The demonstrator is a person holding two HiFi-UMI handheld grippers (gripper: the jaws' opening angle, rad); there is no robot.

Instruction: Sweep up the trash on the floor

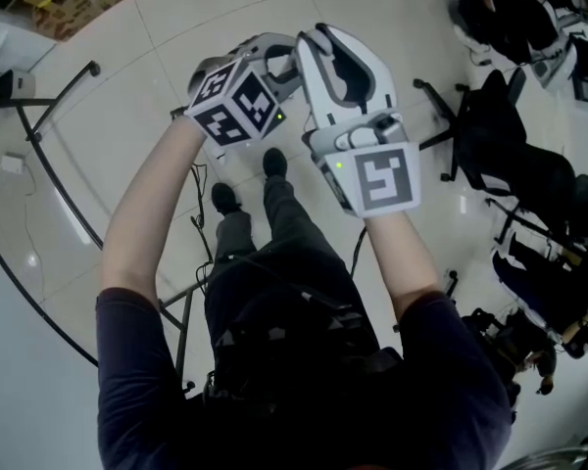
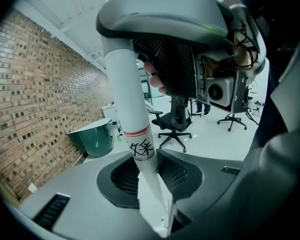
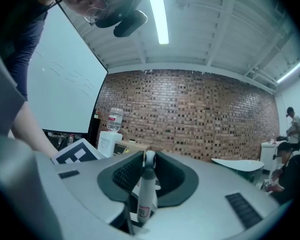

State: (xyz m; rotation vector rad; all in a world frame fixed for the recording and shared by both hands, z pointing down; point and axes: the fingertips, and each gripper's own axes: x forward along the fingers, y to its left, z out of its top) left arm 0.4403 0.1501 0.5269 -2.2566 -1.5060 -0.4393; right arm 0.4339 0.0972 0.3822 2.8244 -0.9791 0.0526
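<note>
Two tongs, one white round pole (image 2: 126,99): grey left gripper (image 1: 269,62) and white right gripper (image 1: 338,62) both clamp it at upper centre — seemingly steadying a broom; no trash shows on pale floor (image 1: 372,8).

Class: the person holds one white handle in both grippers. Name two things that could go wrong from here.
1. The right gripper clamps the white handle right at its capped end, so the handle may slip out of the jaws once it swings.
2. An office chair stands close by; a wide stroke could strike it, and the left gripper alone might not steady the handle.
</note>
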